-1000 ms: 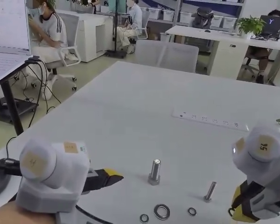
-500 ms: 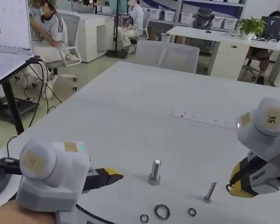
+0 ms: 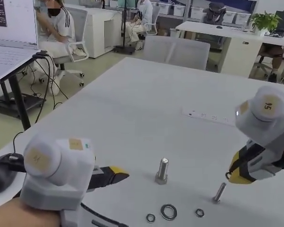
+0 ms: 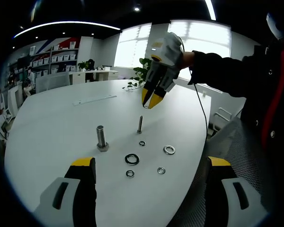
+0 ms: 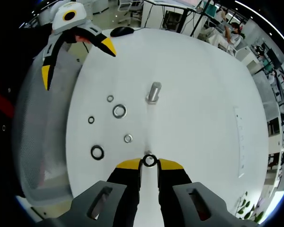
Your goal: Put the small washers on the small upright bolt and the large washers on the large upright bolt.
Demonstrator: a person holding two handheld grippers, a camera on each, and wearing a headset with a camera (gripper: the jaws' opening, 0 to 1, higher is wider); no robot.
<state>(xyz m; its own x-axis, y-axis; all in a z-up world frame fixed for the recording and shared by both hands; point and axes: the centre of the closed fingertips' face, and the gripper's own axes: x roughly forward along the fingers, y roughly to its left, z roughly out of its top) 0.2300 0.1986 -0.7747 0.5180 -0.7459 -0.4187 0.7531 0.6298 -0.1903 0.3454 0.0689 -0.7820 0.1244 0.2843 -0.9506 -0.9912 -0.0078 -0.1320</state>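
The large bolt (image 3: 161, 170) is set upright on the desk (image 3: 132, 104), with the small bolt (image 3: 219, 192) placed to its right. Washers (image 3: 168, 211) are scattered flat before the two bolts, and a power strip (image 3: 208, 117) is laid well behind them.

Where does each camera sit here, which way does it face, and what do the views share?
Left gripper view: rides the left hand-held gripper, looking across the table at the large bolt and small bolt; own open jaws and the person's sleeve show.
Right gripper view: rides the right hand-held gripper, looking down at the table; own jaws pinch a washer.
Head view: on the headset, forward and down; both hand-held grippers show.
Shared: large bolt and loose washers in all three.
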